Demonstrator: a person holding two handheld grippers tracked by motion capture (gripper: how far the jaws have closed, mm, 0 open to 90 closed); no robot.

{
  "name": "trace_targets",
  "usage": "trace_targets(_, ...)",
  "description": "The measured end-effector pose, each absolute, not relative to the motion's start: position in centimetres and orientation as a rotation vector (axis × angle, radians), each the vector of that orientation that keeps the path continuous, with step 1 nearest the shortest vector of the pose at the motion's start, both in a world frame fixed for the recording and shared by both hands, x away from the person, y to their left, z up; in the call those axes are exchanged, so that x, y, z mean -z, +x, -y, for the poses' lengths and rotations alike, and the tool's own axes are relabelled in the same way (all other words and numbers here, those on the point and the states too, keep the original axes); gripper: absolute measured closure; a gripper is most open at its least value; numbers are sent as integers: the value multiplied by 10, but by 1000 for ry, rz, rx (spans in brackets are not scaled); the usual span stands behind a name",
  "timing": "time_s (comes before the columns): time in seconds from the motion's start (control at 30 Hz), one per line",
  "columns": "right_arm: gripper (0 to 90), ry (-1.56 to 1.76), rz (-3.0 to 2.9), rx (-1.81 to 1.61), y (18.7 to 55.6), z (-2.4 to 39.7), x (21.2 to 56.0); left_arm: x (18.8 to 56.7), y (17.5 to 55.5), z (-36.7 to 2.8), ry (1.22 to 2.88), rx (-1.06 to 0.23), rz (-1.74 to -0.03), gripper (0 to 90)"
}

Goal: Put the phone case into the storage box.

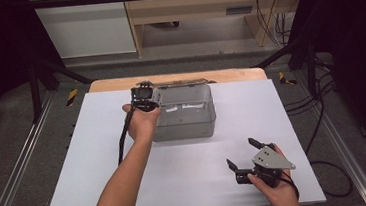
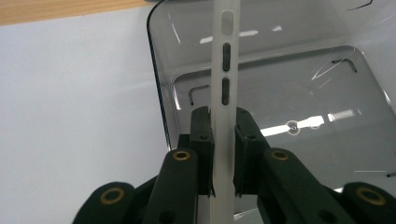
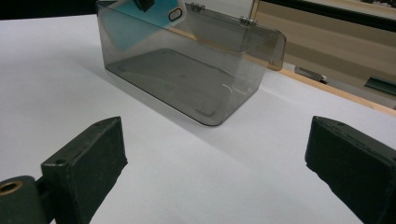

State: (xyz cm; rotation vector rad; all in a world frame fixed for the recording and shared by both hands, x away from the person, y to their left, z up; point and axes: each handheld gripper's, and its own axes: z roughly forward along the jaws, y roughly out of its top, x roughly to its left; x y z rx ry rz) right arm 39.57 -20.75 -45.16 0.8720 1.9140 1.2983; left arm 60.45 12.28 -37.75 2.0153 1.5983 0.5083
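High view: a white, matte rectangular surface carries a smoky translucent plastic box with rounded corners and a hinged lid folded back at 12 o'clock. The left gripper hangs over the box's 9 o'clock wall, pointing down. The right gripper rests at 5 o'clock from the box, well apart from it, a grey three-cornered plate on top, its fingers spread wide on nothing.

Left gripper view: the black, blocky fingers are clamped on a thin frosted-white phone case, seen edge-on, soft-looking, with two dark slot buttons and one oval cut-out along its edge. The case stands upright over the box's glossy interior, close to the rounded wall at 9 o'clock.

Right gripper view: two matte black fingers stand far apart over bare surface. At 12 o'clock the box shows the case inside, teal-tinted through the wall, tilted, with an oval camera hole.
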Motion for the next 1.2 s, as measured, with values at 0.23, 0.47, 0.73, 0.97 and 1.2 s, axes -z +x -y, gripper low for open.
trace_targets(0.23, 54, 874, -1919, -1295, 396, 207, 452, 382, 605, -122, 2023, -501, -1603, 804)
trace_targets(0.47, 54, 874, -1924, -1294, 396, 207, 452, 388, 606, -119, 2037, -494, -1604, 803)
trace_targets(0.73, 53, 872, -1932, -1287, 396, 206, 453, 392, 607, -118, 2046, -485, -1608, 802)
trace_targets(0.97, 54, 870, -1941, -1282, 396, 204, 454, 393, 608, -119, 2048, -485, -1612, 800)
trace_targets(1.2, 53, 867, -1954, -1273, 396, 203, 455, 396, 610, -121, 2067, -491, -1609, 777)
